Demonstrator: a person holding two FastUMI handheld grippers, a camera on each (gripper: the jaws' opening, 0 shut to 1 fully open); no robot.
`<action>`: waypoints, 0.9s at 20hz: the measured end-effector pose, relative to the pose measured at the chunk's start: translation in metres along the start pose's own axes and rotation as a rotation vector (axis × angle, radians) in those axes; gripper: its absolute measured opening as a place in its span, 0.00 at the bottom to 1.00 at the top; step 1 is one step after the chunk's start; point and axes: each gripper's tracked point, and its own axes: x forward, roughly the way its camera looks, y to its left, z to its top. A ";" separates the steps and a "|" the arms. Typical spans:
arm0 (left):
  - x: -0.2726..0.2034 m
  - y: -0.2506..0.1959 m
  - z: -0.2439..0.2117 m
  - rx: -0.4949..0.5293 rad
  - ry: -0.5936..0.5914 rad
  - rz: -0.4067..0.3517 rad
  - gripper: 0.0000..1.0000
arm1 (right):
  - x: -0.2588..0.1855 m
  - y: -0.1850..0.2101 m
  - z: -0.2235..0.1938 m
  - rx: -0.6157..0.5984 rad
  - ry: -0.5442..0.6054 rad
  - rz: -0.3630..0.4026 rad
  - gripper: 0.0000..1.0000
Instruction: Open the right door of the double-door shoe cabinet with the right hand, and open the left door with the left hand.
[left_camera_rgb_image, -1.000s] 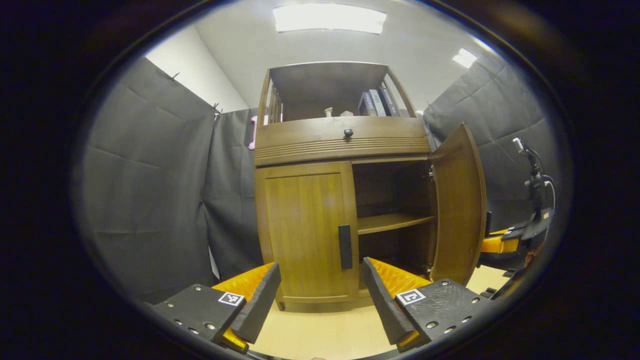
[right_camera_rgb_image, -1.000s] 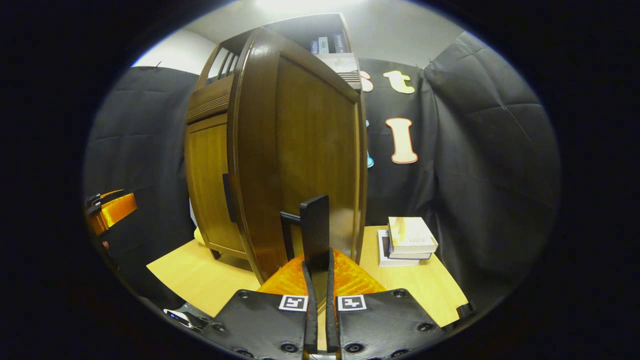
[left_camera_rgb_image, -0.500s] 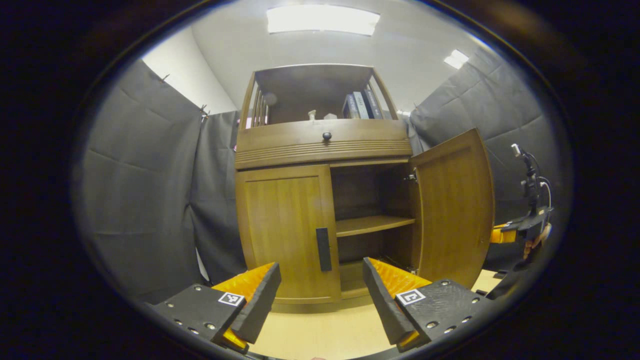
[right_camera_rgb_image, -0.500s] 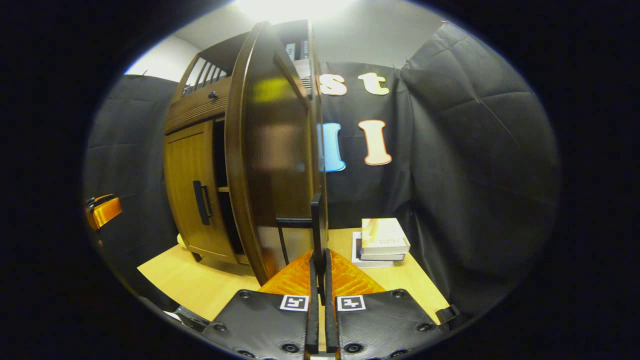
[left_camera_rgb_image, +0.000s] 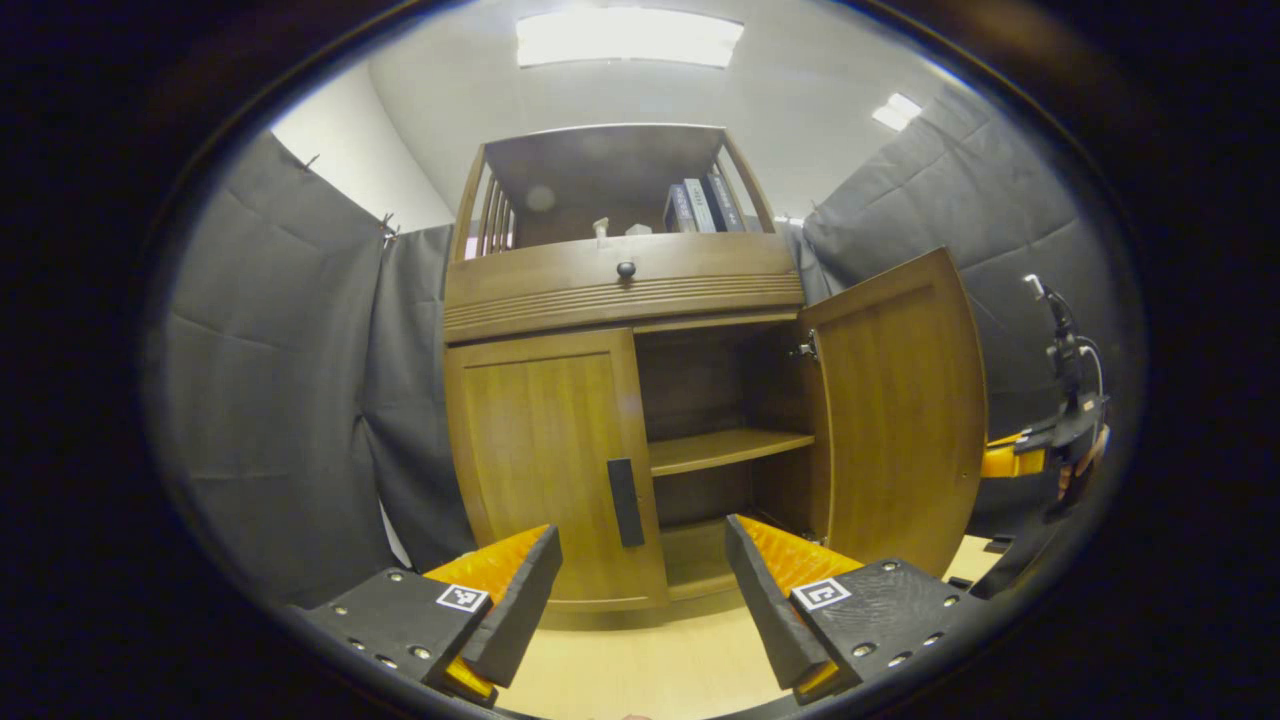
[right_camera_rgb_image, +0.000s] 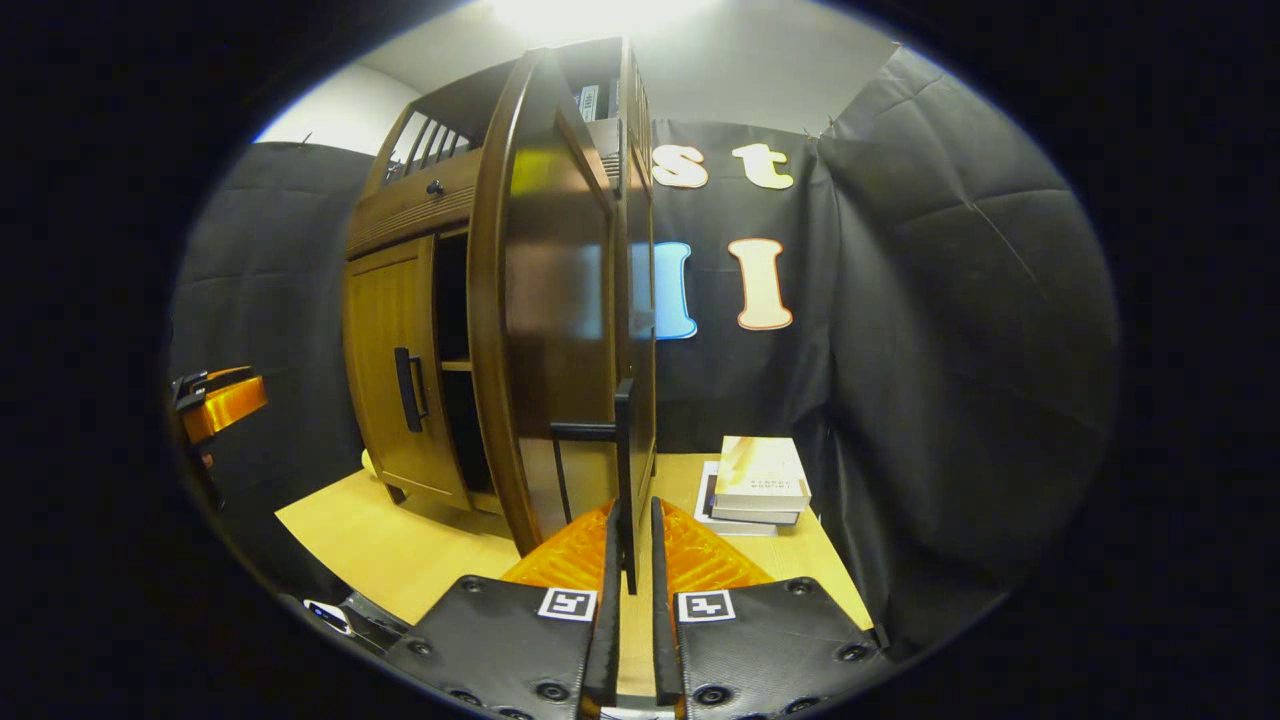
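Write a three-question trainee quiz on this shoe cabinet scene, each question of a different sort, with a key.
1. True or false: the right door of the shoe cabinet is swung open.
2. Multiple choice: the left gripper is A) shut on the left door handle, B) open and short of the left door handle, C) shut on a book.
3. Fill in: the jaws of the right gripper sit either side of the right door's ____.

Key
1. True; the inner shelf shows.
2. B; the left door is closed and untouched.
3. Handle; whether both jaws press it I cannot tell, a narrow gap shows.
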 end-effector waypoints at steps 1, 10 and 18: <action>0.002 0.000 0.000 -0.002 0.000 -0.004 0.94 | -0.003 -0.002 0.001 -0.010 0.000 -0.018 0.16; 0.018 0.003 -0.003 0.006 -0.011 -0.015 0.94 | -0.070 0.007 0.039 0.017 -0.146 -0.146 0.80; 0.039 0.012 -0.011 -0.001 0.000 -0.010 0.94 | -0.086 0.027 0.055 -0.002 -0.190 -0.187 0.92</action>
